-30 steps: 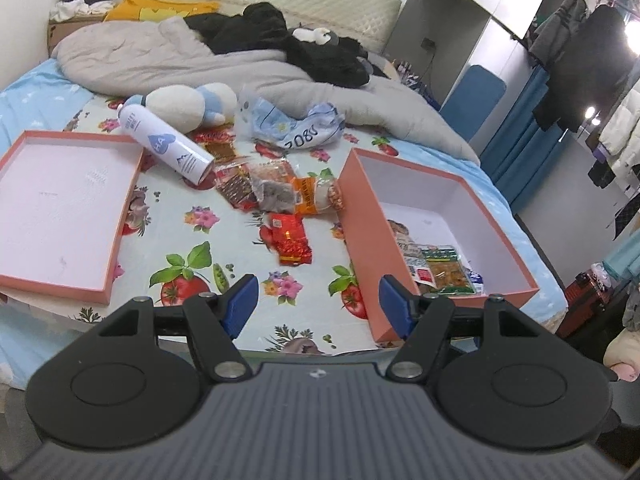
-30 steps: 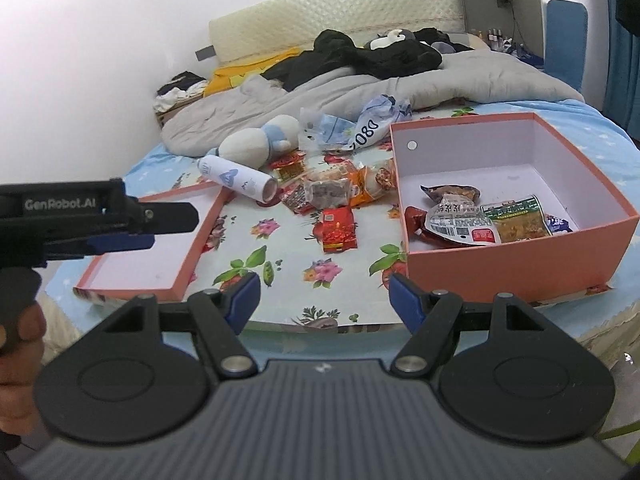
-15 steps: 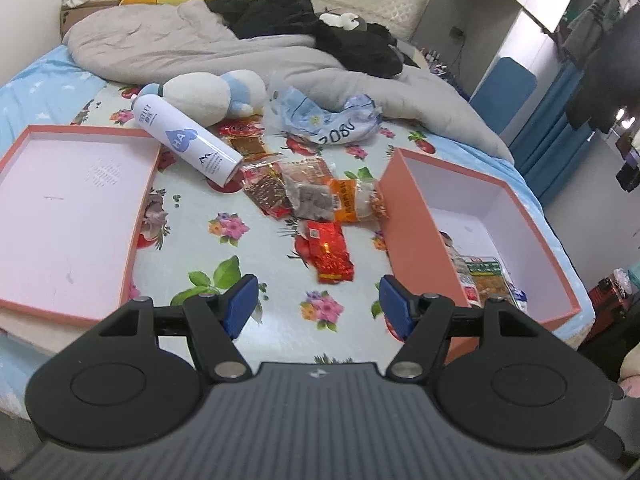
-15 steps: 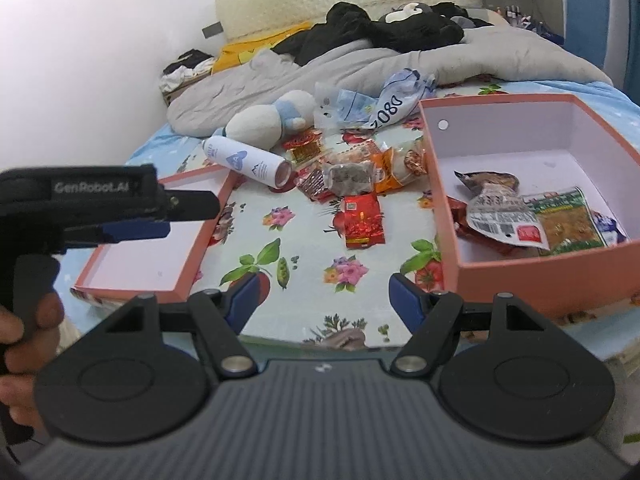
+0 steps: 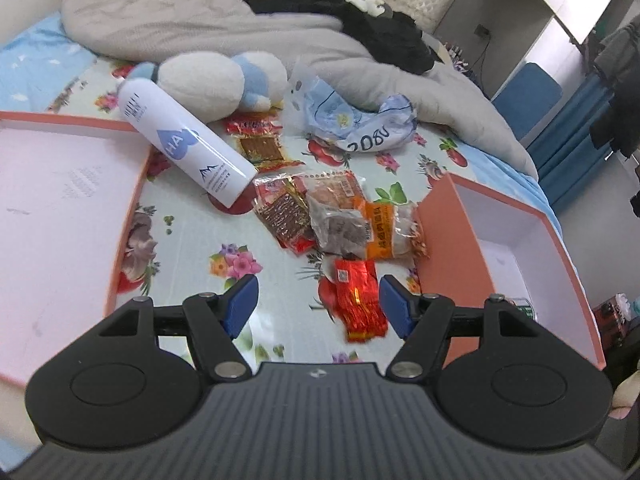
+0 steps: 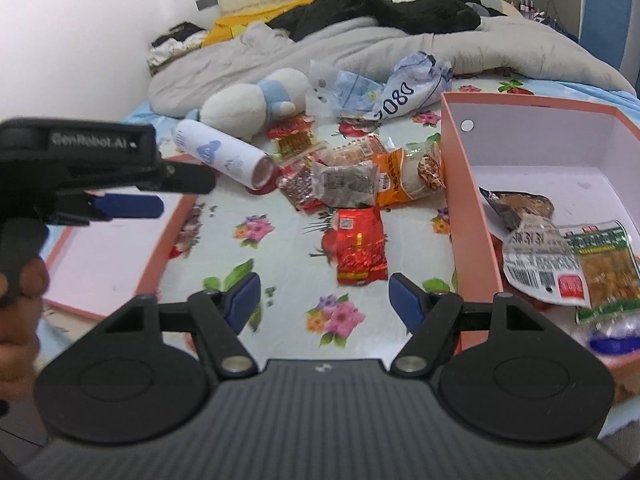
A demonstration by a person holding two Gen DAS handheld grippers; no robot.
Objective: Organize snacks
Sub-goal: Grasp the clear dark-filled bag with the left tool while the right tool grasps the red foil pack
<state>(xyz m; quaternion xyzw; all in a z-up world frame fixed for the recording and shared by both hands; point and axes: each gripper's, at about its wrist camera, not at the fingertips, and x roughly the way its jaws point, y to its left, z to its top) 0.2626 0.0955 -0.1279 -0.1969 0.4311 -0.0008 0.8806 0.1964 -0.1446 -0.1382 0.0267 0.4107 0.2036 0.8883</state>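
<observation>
Snack packets [image 6: 348, 184] are lying in a loose heap on the flowered sheet [image 6: 276, 264], just beside the orange box [image 6: 468, 208] already holding several. Both the left gripper [image 5: 319, 304] and right gripper [image 6: 324, 300] are standing wide and empty. The red foil packet [image 6: 360, 250] is lying nearest, so I would be lowering one gripper squarely over its short sides, pinching flat, avoiding the heap.

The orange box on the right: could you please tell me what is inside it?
Inside the orange box lie a brown snack packet, a silver barcoded packet and a green packet. What they cover stays hidden.
</observation>
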